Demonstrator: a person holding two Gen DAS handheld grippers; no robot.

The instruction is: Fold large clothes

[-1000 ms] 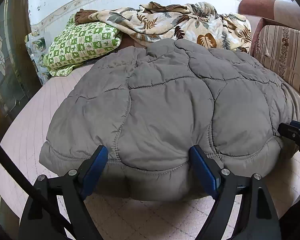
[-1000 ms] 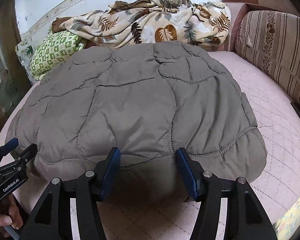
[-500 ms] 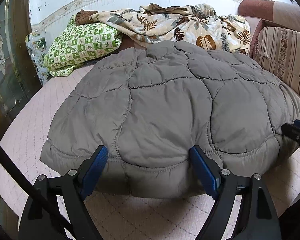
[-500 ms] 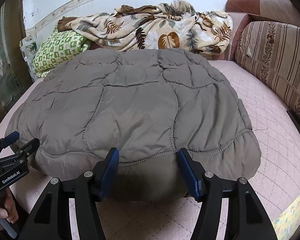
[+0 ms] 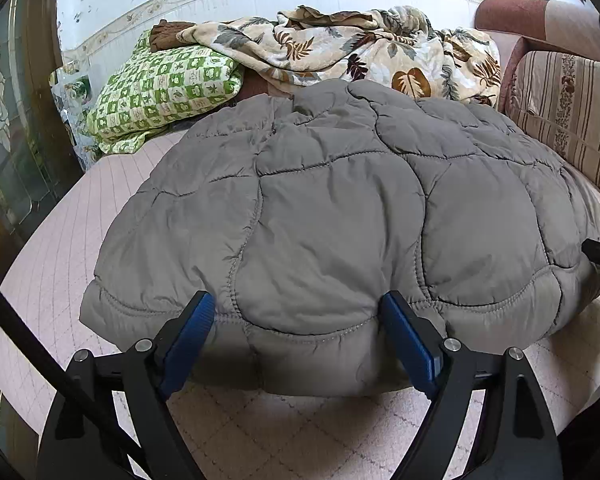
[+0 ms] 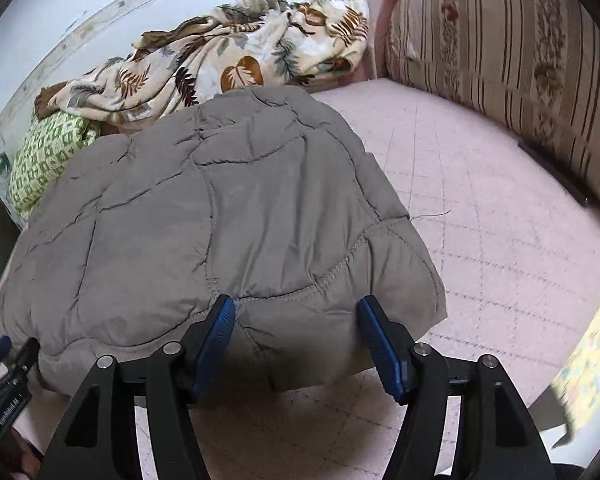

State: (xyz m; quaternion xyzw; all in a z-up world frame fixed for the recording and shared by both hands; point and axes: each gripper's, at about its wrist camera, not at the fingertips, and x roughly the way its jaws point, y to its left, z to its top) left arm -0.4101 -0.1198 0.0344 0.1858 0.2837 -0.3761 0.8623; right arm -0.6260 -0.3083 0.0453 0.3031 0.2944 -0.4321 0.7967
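Padding, grey and puffy: the quilted jacket lies folded in a rounded slab on the pink grid-stitched bed cover, curved seams cutting it into bulging panels. Left gripper w/ ribbed blue pads spread wide, near hem bulging betw. them, not pinched. Right gripper jaws opening, hem edge betw. them, pads not pressing. Behind: green checked pillow, crumpled leaf-print blanket, striped cushion at right.
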